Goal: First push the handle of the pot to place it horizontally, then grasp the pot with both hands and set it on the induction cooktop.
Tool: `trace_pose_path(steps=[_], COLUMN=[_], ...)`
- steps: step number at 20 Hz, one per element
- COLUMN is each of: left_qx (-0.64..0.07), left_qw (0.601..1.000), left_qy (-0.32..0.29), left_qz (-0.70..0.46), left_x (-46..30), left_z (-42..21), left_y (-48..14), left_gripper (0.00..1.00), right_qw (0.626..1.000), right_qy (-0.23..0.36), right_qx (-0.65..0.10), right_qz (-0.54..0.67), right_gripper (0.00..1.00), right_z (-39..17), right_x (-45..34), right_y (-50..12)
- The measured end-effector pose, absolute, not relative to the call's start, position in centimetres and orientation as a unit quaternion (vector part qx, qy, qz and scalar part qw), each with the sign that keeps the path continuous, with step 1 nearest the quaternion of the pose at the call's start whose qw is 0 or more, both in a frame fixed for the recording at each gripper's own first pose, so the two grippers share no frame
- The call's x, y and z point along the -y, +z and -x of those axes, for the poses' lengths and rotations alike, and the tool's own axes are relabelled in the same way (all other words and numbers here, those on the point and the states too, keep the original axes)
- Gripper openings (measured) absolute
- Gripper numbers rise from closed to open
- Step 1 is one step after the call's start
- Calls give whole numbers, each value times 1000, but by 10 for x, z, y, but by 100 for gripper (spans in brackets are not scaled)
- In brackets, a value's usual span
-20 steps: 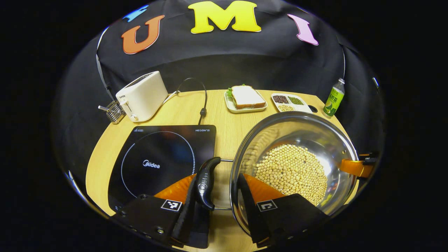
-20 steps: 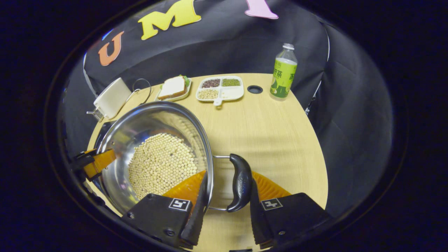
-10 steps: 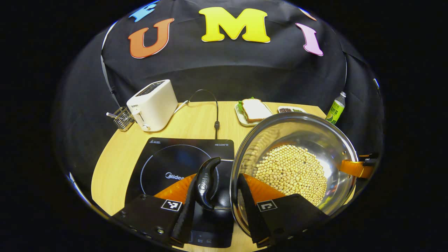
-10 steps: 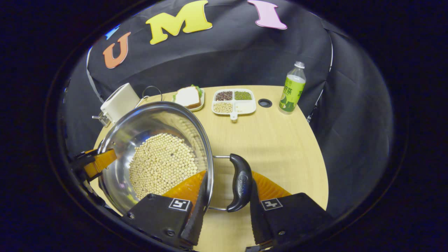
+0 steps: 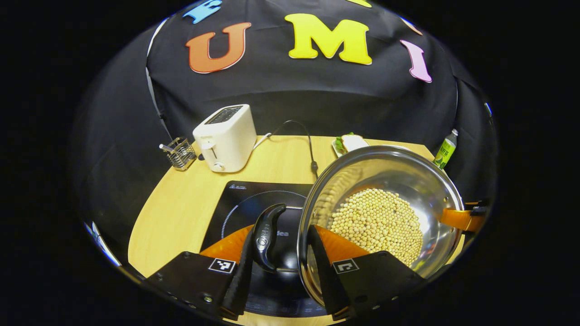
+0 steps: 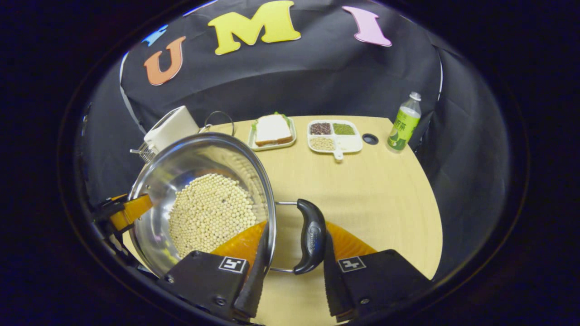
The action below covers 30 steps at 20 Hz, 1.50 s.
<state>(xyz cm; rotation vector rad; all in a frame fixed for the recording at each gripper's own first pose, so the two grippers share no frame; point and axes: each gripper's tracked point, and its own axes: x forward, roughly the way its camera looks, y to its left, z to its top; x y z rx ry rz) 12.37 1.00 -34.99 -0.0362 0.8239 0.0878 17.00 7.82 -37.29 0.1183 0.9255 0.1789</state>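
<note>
The steel pot (image 5: 385,217), loaded with beans (image 5: 376,222), looks heavy, rigid and slick; its 2 side handles are the sensible hold. The left tongs (image 5: 281,271) pinch the near handle (image 5: 266,235) against the rim; the right tongs (image 6: 290,276) likewise clamp theirs (image 6: 311,235), cooktop (image 5: 253,203) just beyond the left tongs.

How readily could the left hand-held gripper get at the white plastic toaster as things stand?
Probably not readily: the left hand-held gripper is clamped on the stainless steel pot of pale beans, shared with the right hand-held gripper. The path over the black induction cooktop to the toaster looks free.
</note>
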Motion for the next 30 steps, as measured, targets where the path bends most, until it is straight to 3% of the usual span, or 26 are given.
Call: trace_pose_path(steps=[16,30], left_qx=[-419,-429], left_qw=[906,902], left_qy=[57,44], left_qz=[-10,-2], left_x=[-140,-156], left_z=[-133,-140], left_y=[-383,-407], left_gripper=[63,63], right_qw=[871,873], right_qy=[100,81], right_qx=[-476,-478], right_qz=[-75,-56], right_gripper=[57,57], right_z=[-176,-185], right_x=[-217,-233], right_y=[-396,-406])
